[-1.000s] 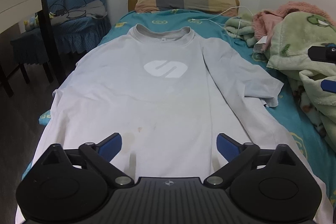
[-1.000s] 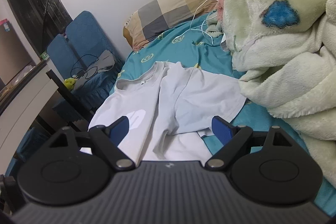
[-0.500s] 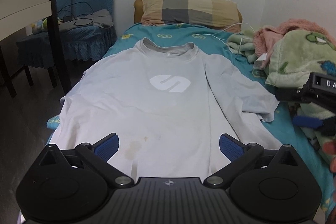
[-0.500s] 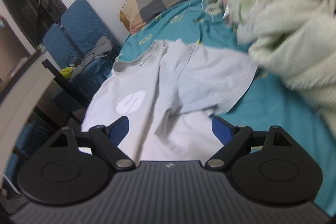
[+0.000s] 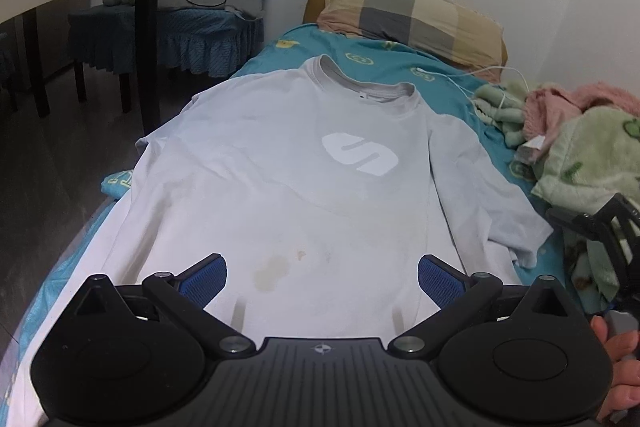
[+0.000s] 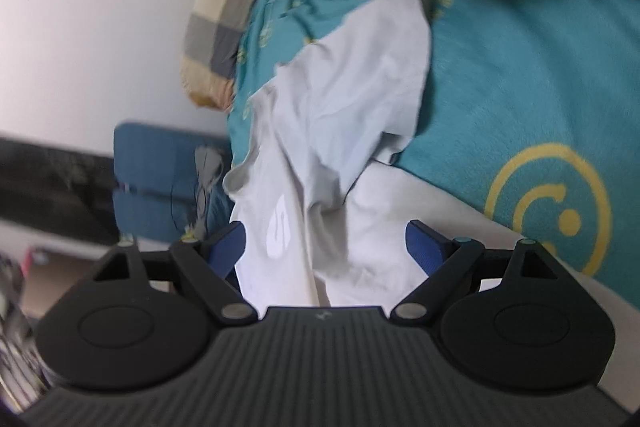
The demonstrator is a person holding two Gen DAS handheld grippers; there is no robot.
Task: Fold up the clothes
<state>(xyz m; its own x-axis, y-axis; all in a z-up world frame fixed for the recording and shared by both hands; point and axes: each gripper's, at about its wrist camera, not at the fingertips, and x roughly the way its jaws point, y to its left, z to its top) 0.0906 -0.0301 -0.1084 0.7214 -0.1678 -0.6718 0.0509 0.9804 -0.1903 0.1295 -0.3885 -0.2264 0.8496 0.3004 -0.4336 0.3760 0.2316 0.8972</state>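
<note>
Pale grey short-sleeved cotton T-shirt [image 5: 304, 187], white chest logo, yellowish stains near hem: spread flat, front up, along teal-sheeted bed [image 5: 360, 55], one sleeve rumpled. Left tongs [image 5: 322, 277], right tongs [image 6: 325, 247]: spread, empty.

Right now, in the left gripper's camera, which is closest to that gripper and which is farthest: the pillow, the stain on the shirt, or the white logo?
1. Stain, just ahead between the fingers.
2. White logo, mid-shirt.
3. Pillow, against the far wall.
</note>
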